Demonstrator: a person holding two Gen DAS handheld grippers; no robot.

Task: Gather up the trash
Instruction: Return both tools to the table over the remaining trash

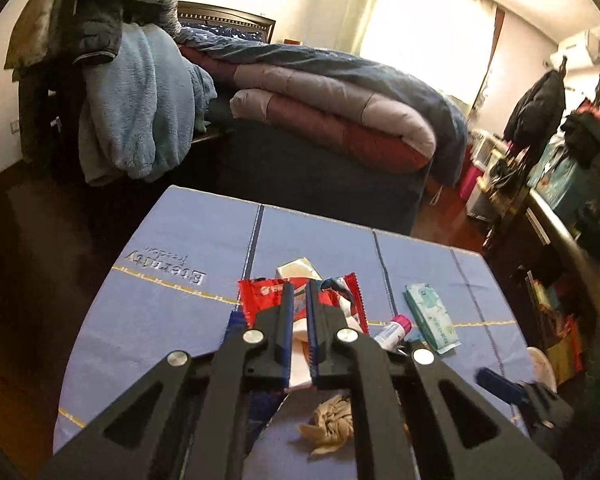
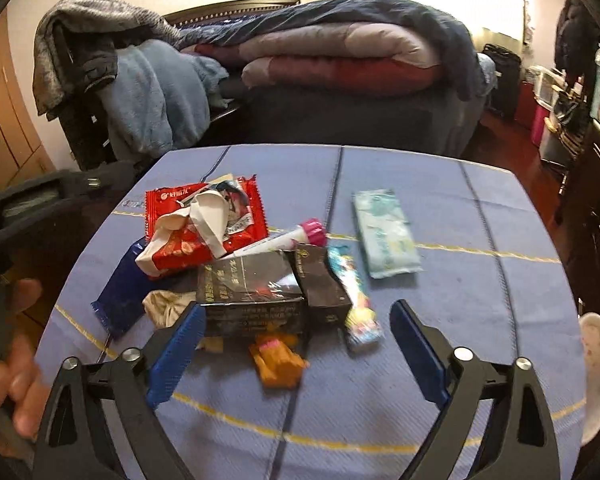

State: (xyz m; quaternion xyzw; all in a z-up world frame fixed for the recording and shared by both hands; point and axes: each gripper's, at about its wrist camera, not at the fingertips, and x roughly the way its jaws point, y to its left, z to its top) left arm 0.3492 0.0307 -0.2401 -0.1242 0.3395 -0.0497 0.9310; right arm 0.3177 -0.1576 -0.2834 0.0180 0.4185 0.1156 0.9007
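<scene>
A pile of trash lies on the blue cloth-covered table [image 2: 440, 184]. In the right wrist view I see a red snack wrapper [image 2: 243, 208], a crumpled white and red wrapper [image 2: 187, 236], a dark box [image 2: 251, 300], a dark blue wrapper [image 2: 119, 300], a pink-capped tube [image 2: 300, 236], a colourful stick pack [image 2: 356, 304], an orange candy [image 2: 277, 362] and a crumpled tissue [image 2: 165, 306]. My right gripper [image 2: 295, 312] is open above the box. My left gripper [image 1: 298, 292] is shut on the white and red wrapper [image 1: 300, 356], over the red wrapper [image 1: 259, 296].
A wet-wipes pack [image 2: 384, 232] lies on the table to the right; it also shows in the left wrist view [image 1: 432, 316]. A pale plate [image 2: 598, 368] sits at the table's right edge. Behind stands a bed with folded quilts [image 1: 332, 108]. Cluttered shelves [image 1: 540, 208] are on the right.
</scene>
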